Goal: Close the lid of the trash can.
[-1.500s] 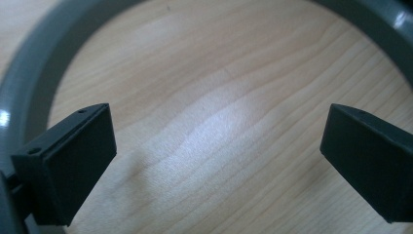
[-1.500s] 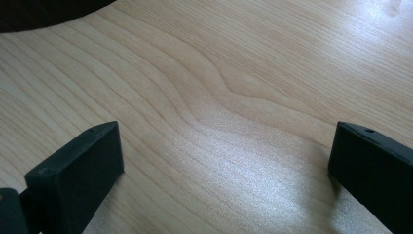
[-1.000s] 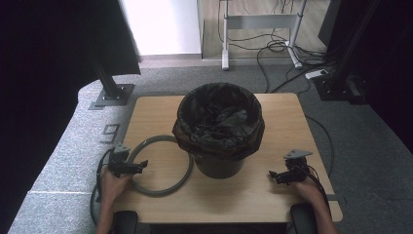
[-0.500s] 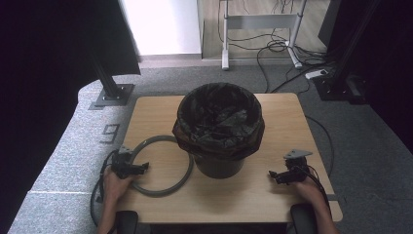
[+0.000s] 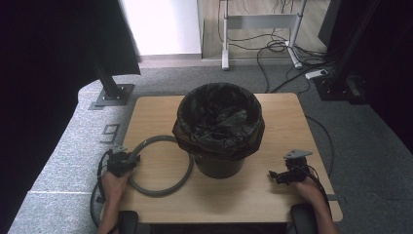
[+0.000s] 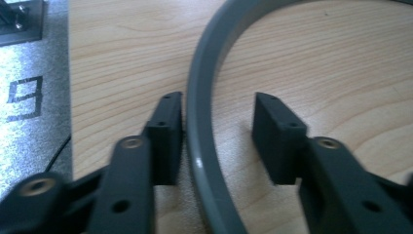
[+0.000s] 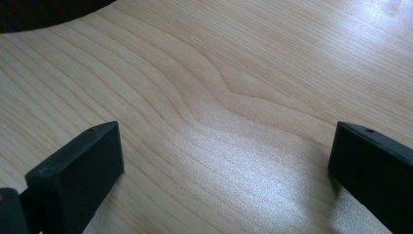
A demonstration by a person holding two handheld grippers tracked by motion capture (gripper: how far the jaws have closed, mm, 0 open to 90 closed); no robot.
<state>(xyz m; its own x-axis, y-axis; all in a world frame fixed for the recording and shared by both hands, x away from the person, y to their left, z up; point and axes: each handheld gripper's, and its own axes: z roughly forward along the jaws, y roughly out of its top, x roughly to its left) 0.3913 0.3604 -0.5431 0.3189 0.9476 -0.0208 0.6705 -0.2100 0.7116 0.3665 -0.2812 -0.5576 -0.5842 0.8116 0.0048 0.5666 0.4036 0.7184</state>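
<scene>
We have our left claw (image 6: 216,141) closing around the grey ring (image 6: 204,122) lying flat on the surface (image 5: 243,195) beside the lined bin (image 5: 219,131), one pad touching, the other short, so lifting remains, while our right claw (image 5: 282,176) rests spread apart and empty.

Ring (image 5: 160,165) left of bin (image 5: 219,129) — both on table (image 5: 263,190).

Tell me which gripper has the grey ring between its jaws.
The left gripper: its jaws, just closing, straddle the grey ring, one touching it. The right gripper stands open over bare table.
</scene>
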